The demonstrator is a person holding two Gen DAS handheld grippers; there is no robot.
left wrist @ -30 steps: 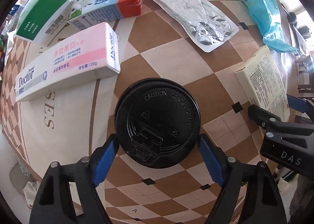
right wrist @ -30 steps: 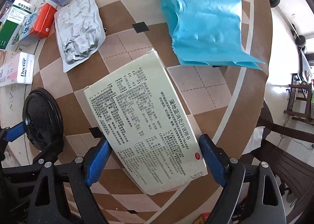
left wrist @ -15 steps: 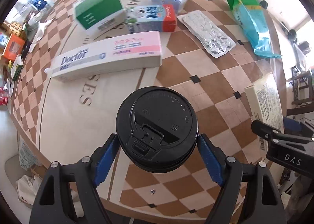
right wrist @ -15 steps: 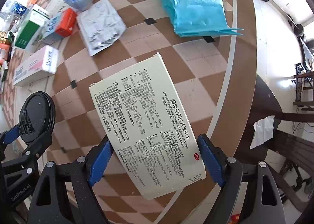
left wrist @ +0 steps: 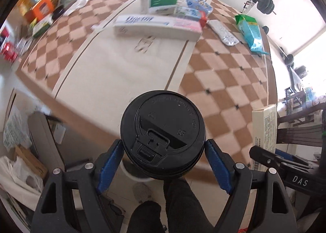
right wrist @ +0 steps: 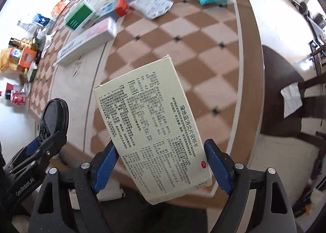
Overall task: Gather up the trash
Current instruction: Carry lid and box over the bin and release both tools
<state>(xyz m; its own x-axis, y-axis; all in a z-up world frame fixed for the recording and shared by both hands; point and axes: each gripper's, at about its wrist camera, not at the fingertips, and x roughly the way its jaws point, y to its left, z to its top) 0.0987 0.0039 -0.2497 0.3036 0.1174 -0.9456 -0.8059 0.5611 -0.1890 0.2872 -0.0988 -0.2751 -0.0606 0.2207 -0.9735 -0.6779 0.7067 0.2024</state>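
The left gripper [left wrist: 164, 156] clamps a black-lidded cup [left wrist: 162, 135] by its sides, lid facing the camera, held beyond the worktop's [left wrist: 126, 73] near edge above the floor. The right gripper [right wrist: 159, 163] grips a cream medicine box [right wrist: 150, 129] across its width — its long axis runs diagonally, upper end tilted left, over the worktop's near edge. The near half of the worktop lies bare; a toothpaste box [left wrist: 156, 27], green carton [left wrist: 160, 0] and blue bag [left wrist: 251, 33] sit blurred toward the far edge. The cup's body is hidden beneath its lid.
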